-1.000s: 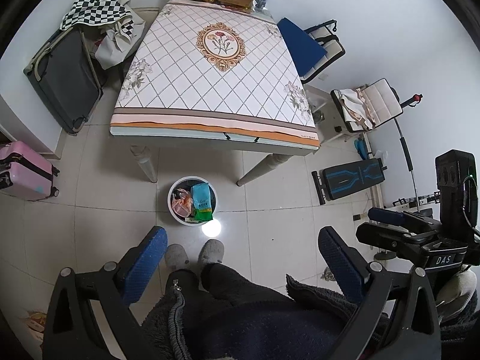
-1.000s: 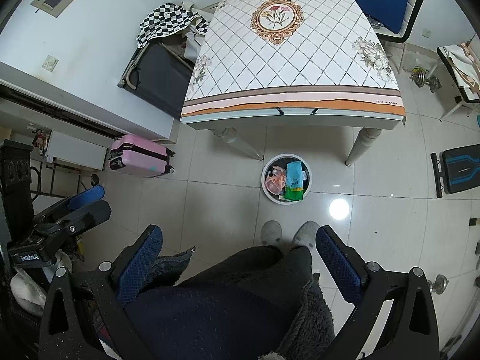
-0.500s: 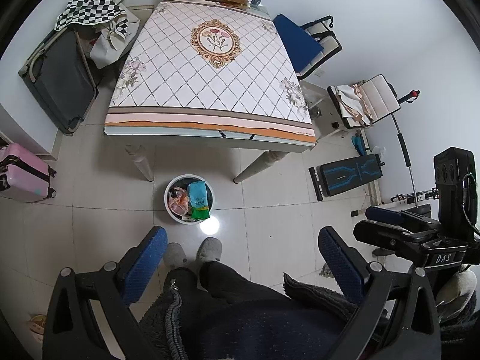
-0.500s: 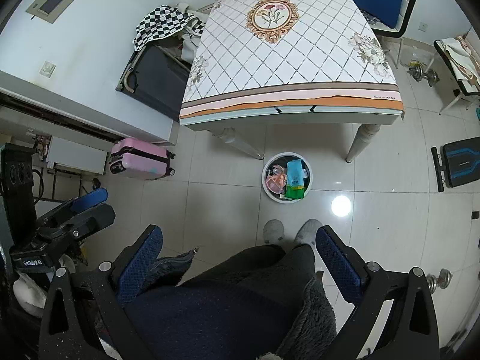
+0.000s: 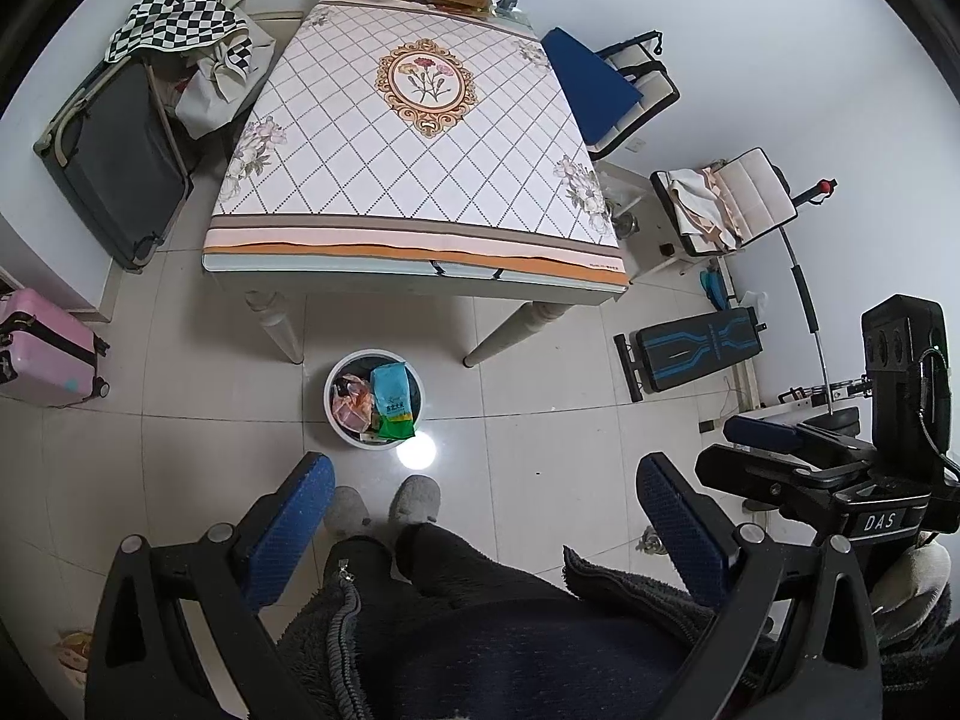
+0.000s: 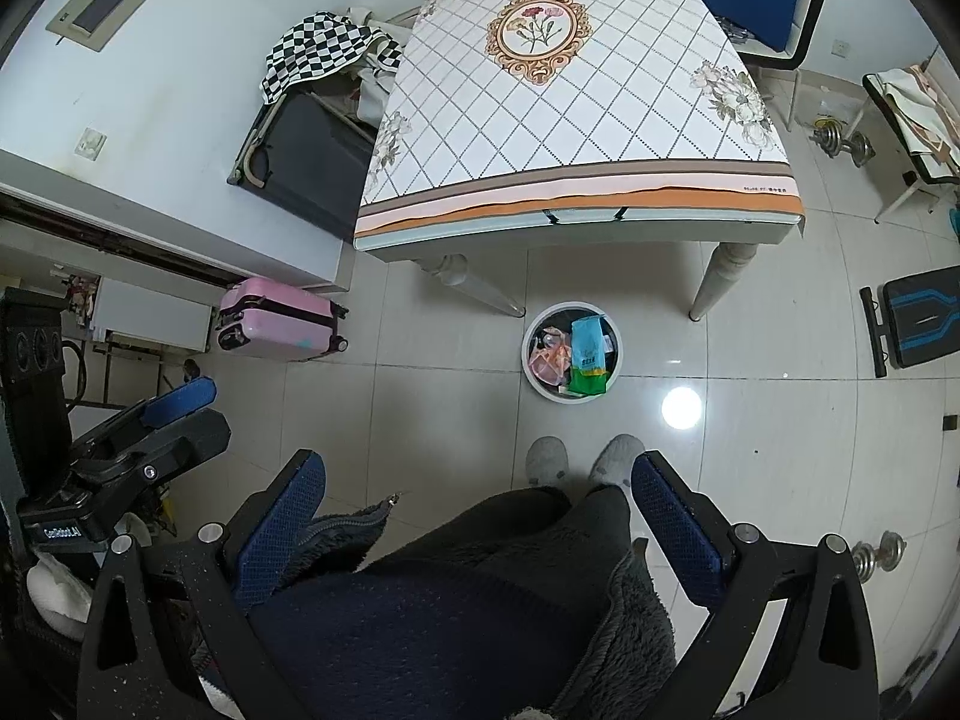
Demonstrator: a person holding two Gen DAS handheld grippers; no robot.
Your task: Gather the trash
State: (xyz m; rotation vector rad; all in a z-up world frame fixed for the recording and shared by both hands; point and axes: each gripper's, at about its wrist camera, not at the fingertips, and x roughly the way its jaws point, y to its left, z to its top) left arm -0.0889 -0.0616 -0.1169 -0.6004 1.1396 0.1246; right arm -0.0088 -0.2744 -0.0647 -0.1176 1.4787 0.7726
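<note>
**Both tongs released, trash in the bin**

My body hides the floor under my left tongs (image 5: pixel 480 531) and right tongs (image 6: pixel 477 516); both are spread wide, holding nothing. Since a second ago the view shifted only slightly. The trash (image 5: pixel 391 399) lies in the white bin (image 5: pixel 331 384) before the patterned surface (image 5: pixel 414 168), near my slippers (image 5: pixel 414 498).

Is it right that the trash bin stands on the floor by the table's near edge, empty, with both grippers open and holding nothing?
Not quite: the trash bin is not empty. The left wrist view shows a green-and-blue packet and pink wrappers inside. The rest holds: it stands by the table, with the left gripper and right gripper open.
</note>
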